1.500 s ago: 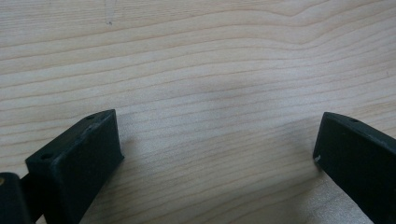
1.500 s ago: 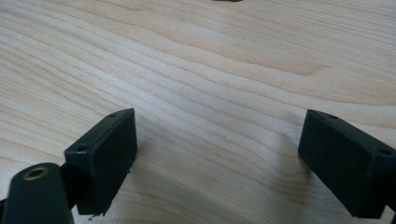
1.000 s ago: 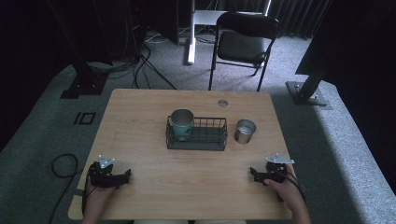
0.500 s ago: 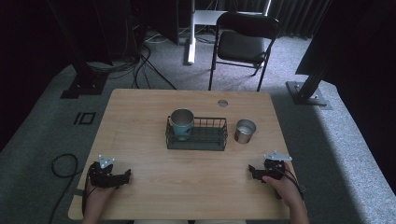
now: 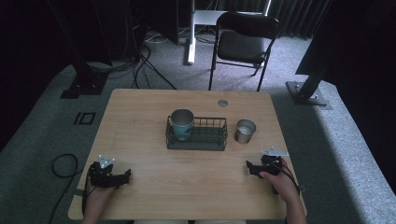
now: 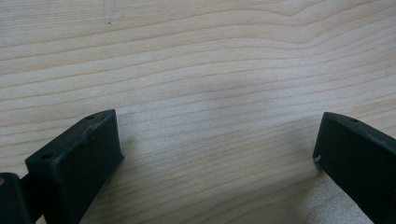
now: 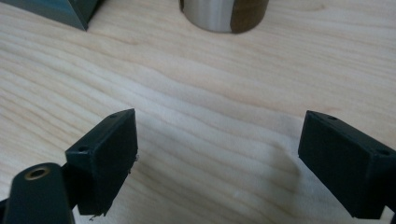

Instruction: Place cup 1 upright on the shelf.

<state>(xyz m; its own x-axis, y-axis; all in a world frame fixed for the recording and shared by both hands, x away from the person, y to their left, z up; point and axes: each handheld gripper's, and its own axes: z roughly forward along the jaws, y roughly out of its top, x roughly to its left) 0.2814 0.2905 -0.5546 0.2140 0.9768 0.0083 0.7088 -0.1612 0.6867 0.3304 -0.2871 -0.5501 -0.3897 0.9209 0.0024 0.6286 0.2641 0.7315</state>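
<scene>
Change: right tongs (image 5: 252,168) have edged forward toward 12 o'clock since a second ago; left tongs (image 5: 122,177) unmoved.
Left tongs: released, jaws wide apart over bare counter (image 5: 196,172), at the 7 o'clock corner.
Right tongs: released, jaws wide apart, at 5 o'clock, low over the wood.
Steel cup (image 5: 244,130): upright on the counter, at 12 o'clock from the right tongs, well apart, just beside the basket (image 5: 219,140).
Teal cup (image 5: 181,123): upright in the basket's 9 o'clock end.

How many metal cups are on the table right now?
2: one cup stands inside the wire basket at its left end; the other cup stands on the table just right of the basket.
</scene>
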